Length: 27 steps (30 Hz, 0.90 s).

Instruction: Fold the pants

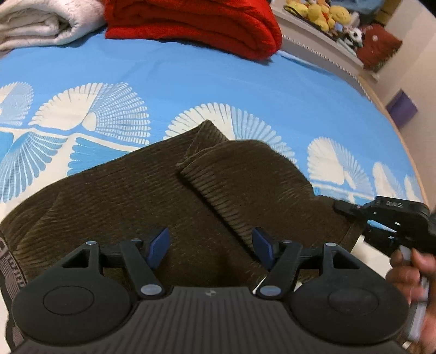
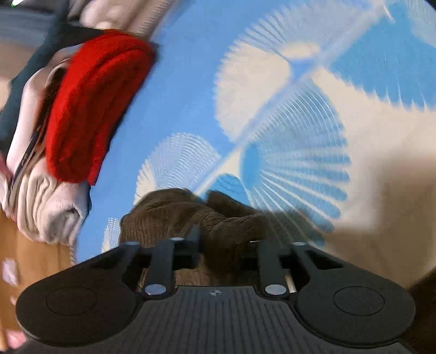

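Dark brown corduroy pants (image 1: 152, 196) lie partly folded on a blue bed sheet with white fan prints (image 1: 190, 81). One leg end is folded over near the middle. My left gripper (image 1: 211, 249) is open, its blue pads just above the pants' near part. My right gripper (image 1: 351, 211) shows at the right of the left wrist view, shut on the pants' right edge. In the right wrist view the brown fabric (image 2: 196, 215) is bunched between the fingers of my right gripper (image 2: 220, 245); that view is blurred.
A folded red blanket (image 1: 196, 24) and a folded white towel (image 1: 41, 21) lie at the far side of the bed. They also show in the right wrist view, the red blanket (image 2: 90, 109) at the left. A shelf with plush toys (image 1: 324, 13) stands beyond the bed edge.
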### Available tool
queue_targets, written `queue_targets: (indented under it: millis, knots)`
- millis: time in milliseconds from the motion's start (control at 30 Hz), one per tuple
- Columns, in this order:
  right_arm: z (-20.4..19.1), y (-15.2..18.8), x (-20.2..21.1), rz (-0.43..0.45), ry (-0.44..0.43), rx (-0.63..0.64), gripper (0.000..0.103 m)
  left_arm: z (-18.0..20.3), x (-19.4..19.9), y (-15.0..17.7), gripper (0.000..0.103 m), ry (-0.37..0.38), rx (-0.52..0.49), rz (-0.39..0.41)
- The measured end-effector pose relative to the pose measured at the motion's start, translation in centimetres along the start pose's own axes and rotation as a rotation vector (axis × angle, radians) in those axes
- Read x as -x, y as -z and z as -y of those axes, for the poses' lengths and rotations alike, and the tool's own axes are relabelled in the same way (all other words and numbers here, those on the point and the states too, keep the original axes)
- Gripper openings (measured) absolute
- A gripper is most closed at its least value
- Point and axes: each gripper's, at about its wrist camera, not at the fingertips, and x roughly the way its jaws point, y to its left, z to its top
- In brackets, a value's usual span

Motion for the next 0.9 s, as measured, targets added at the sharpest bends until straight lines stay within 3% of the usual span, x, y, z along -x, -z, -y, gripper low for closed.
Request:
queue_targets:
  millis: [67, 133, 200, 233, 300, 333, 400, 500, 600, 900]
  knots:
    - [-4.1, 1.5, 1.2, 0.054, -0.103, 0.206, 0.01, -0.5, 0.3, -0.3, 0.072, -0.016, 0.033, 0.023]
    - [-8.5, 4.2, 2.1, 0.017, -0.268, 0.473, 0.01, -1.5, 0.7, -0.8, 0.072, -0.065, 0.088, 0.054]
    - [-11.8, 8.1, 2.2, -0.153, -0.45, 0.733, 0.011, -2.7, 0.9, -1.1, 0.072, -0.114, 0.15, 0.075]
    - [-12.3, 9.6, 1.6, -0.255, -0.486, 0.798, 0.011, -3.4, 1.1, -1.2, 0.072, -0.143, 0.179, 0.084]
    - [-12.1, 12.8, -0.6, -0.451, -0.444, 0.911, 0.012, -4.3, 1.4, -1.3, 0.072, -0.19, 0.22, 0.103]
    - [-11.7, 14.0, -1.7, -0.5, -0.385, 0.954, 0.013, -4.7, 1.5, -1.5, 0.072, -0.197, 0.234, 0.106]
    - [-10.8, 15.2, -3.6, -0.552, -0.265, 0.978, 0.028, -5.1, 1.6, -1.6, 0.072, -0.192, 0.248, 0.102]
    - [-10.3, 14.9, -4.7, -0.547, -0.169, 0.945, 0.036, -4.9, 1.3, -1.6, 0.072, -0.167, 0.238, 0.082]
    - [-10.3, 13.7, -4.4, -0.507, -0.133, 0.916, 0.048, -4.6, 0.9, -1.6, 0.072, -0.116, 0.223, 0.052]
    - [-8.2, 9.3, -2.2, -0.401, -0.096, 0.753, 0.055, -3.2, -0.1, -0.5, 0.071, -0.027, 0.133, 0.002]
